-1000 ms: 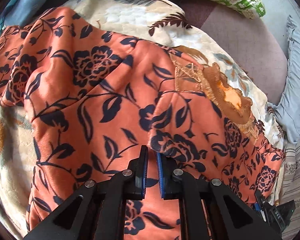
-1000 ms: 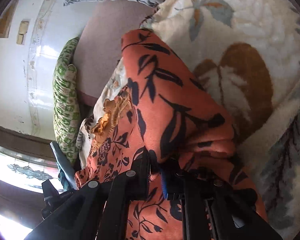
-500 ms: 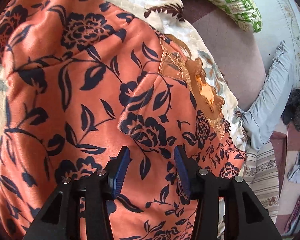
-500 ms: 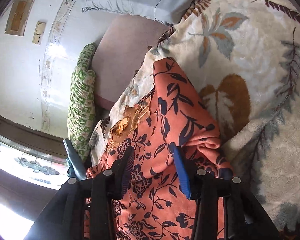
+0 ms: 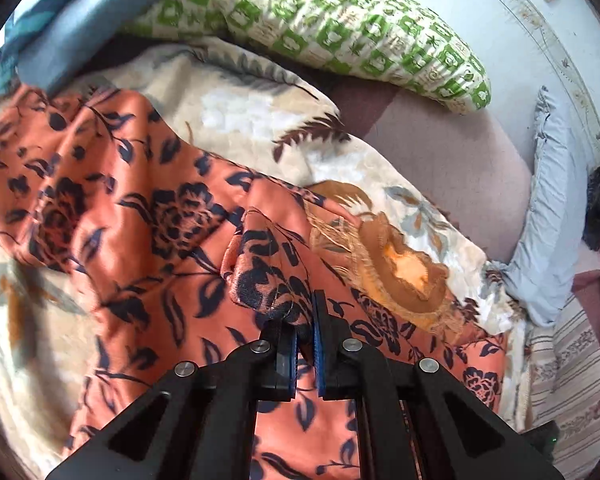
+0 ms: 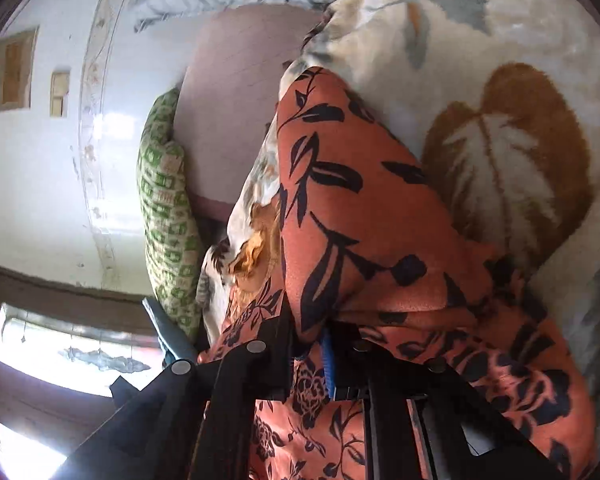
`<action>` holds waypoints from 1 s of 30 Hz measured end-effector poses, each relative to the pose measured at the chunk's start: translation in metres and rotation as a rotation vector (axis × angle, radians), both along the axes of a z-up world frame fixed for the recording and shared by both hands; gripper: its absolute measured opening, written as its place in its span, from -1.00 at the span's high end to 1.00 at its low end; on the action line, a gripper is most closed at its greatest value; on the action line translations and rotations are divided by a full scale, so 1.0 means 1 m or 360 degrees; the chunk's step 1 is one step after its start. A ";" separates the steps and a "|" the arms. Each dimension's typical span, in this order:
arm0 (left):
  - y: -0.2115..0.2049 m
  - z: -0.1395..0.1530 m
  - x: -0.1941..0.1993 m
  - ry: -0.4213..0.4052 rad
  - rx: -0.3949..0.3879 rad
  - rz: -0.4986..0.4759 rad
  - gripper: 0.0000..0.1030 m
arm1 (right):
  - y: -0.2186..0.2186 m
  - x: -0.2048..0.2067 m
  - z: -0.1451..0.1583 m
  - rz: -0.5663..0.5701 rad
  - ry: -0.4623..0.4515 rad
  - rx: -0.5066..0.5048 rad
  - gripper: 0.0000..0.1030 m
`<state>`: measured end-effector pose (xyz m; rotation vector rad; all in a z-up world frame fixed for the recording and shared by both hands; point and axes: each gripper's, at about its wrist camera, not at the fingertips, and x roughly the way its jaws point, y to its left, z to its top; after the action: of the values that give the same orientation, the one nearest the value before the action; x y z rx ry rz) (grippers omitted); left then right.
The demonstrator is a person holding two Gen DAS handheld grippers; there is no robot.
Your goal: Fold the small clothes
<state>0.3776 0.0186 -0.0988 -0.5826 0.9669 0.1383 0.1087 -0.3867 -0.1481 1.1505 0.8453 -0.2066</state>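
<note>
An orange garment (image 5: 140, 220) with dark blue flowers and a gold embroidered neck lies on a cream leaf-print blanket (image 5: 252, 112). My left gripper (image 5: 305, 320) is shut on a raised fold of the garment near its middle. In the right wrist view the garment (image 6: 360, 208) is folded over itself and drapes over my right gripper (image 6: 312, 340), which is shut on a thick fold of it. Its right finger is hidden under the cloth.
A green-and-white checked pillow (image 5: 340, 28) and a blue cloth (image 5: 68, 40) lie behind the blanket. A mauve mattress (image 5: 440, 140) and a pale blue pillow (image 5: 548, 216) are to the right. A window (image 6: 60, 352) shows low in the right wrist view.
Both grippers were shut a second ago, opened half a second ago, and have now shut again on new folds of the garment. The left view has pulled back.
</note>
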 end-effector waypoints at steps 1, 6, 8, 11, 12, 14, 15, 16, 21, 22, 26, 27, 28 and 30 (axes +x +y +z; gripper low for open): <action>0.003 -0.007 -0.002 0.0029 0.0023 -0.0004 0.89 | 0.006 0.003 -0.006 0.0043 0.0063 -0.0001 0.70; 0.023 -0.049 -0.004 0.0263 -0.0073 0.0022 0.89 | 0.017 -0.014 -0.008 0.0106 0.0196 0.0010 0.63; 0.026 -0.056 -0.004 0.0262 -0.0095 0.0020 0.88 | 0.013 -0.025 0.016 0.0102 0.0094 -0.0072 0.59; 0.023 -0.055 -0.001 0.0240 -0.0079 0.0014 0.87 | -0.012 -0.030 0.052 -0.0006 -0.0034 -0.0329 -0.08; 0.022 -0.052 -0.005 0.0234 -0.0077 0.0013 0.87 | -0.022 -0.025 0.056 -0.0025 -0.0010 -0.0410 -0.25; 0.020 -0.049 -0.008 0.0216 -0.0068 0.0011 0.87 | -0.038 -0.008 0.050 -0.0025 0.0116 -0.0523 -0.31; 0.020 -0.044 -0.012 0.0204 -0.0061 0.0007 0.87 | -0.044 0.001 0.042 -0.0016 0.0179 -0.0538 -0.31; 0.020 -0.042 -0.015 0.0194 -0.0056 0.0002 0.87 | -0.048 0.010 0.032 0.0000 0.0229 -0.0541 -0.31; 0.021 -0.025 -0.031 0.0142 -0.0036 -0.0032 0.87 | -0.040 0.040 0.005 0.0261 0.0218 -0.0486 0.82; 0.019 -0.024 -0.031 0.0129 -0.0020 -0.0039 0.87 | -0.034 0.041 0.018 0.0298 0.0185 -0.0664 0.83; 0.008 -0.037 -0.022 0.0196 0.0004 -0.0087 0.75 | -0.055 0.036 0.011 0.0269 0.0461 -0.0892 0.83; 0.005 -0.041 -0.020 0.0232 0.0031 -0.0095 0.77 | -0.058 0.035 0.002 0.0289 0.0511 -0.0892 0.81; 0.002 -0.043 -0.021 0.0249 0.0055 -0.0114 0.77 | -0.054 0.034 0.005 0.0298 0.0489 -0.0936 0.79; 0.004 -0.041 -0.025 0.0240 0.0061 -0.0142 0.77 | -0.053 0.033 0.013 0.0283 0.0499 -0.0944 0.65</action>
<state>0.3529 0.0225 -0.1395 -0.4982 1.1325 0.1224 0.1412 -0.4396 -0.1347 0.4893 1.0639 -0.4639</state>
